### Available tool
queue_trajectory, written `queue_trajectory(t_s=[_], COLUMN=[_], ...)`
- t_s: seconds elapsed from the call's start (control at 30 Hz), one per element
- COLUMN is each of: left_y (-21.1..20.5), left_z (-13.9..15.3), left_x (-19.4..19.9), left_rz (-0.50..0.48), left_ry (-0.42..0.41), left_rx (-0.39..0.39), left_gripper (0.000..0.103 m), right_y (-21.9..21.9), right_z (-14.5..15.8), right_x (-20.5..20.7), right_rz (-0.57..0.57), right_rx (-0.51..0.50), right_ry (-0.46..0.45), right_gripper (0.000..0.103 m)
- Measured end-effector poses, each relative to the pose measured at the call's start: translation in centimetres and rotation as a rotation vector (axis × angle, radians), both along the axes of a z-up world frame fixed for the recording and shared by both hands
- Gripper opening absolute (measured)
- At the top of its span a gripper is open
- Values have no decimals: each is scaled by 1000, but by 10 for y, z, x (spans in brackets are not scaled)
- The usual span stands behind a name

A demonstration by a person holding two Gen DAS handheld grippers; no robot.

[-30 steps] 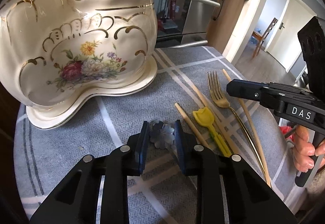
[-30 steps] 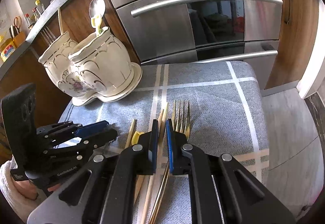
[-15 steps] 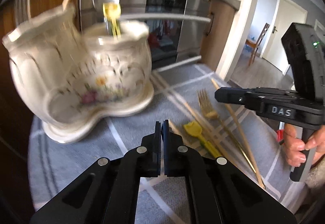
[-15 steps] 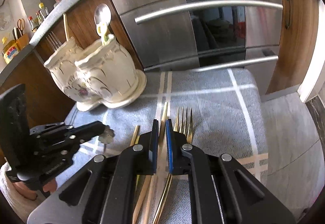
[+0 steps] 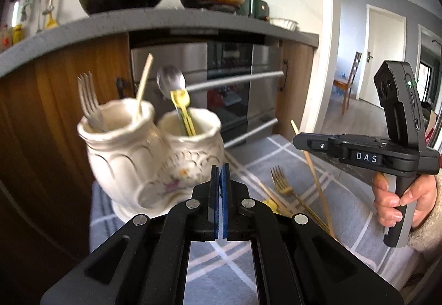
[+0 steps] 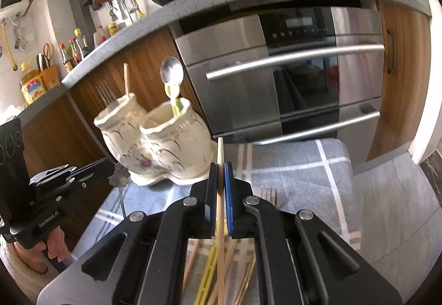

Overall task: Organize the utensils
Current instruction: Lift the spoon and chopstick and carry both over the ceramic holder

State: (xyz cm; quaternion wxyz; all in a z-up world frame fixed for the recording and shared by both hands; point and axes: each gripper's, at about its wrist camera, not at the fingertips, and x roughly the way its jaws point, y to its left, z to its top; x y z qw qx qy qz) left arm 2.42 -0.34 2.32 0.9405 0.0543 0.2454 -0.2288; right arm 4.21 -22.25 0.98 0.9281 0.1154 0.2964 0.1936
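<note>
Right wrist view: chopstick (image 6: 220,189) pinched upright between right gripper (image 6: 220,175) fingers; left gripper (image 6: 110,169) clenched on flower-topped utensil (image 6: 119,180).

White capital letters "DAS" stand on a small dark plate on the side of the black two-finger right gripper (image 5: 299,141), as the left wrist view shows it. In the right wrist view, pale lettering reading "GenRobot.AI" runs along the black body of the left gripper (image 6: 110,167), just above the hand holding it. The stainless-steel built-in oven (image 6: 298,26) carries a dark display panel with a row of small marks, too faint to read. The label on the yellow oil bottle (image 6: 32,86) is too blurred to read.
</note>
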Motion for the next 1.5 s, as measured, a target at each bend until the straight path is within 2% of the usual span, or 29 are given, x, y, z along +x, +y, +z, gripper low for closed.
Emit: queue_trajectory(t_s=[0.27,0.4,0.6,0.77,1.0,1.23,1.43,1.5], left_y=[29,47,64,80,108,102,76,69], left_z=[42,76,115,133,143,130,110,104], left_x=[-10,-8,8,31,58,72,71,70], left_rz=[38,81,147,206,331,399,384,374], left_ry=[-128,-212,-284,-315,-342,-375,-436,-440], left_rx=[-37,-59,-74,-83,-116,-24,147,178], left_gripper=[2,2,2,2,2,2,2,2], right_y=[14,27,40,46,49,56,65,67], right_z=[34,61,102,121,129,114,88,79], right_x=[2,14,39,62,91,111,116,116], right_rz=[-10,-7,-33,-80,-153,-181,-152,-140], right_rx=[21,23,75,94,141,148,124,110], right_ry=[-88,-136,-220,-278,-344,-390,-378,-371], right_gripper=[5,5,5,5,5,5,5,5])
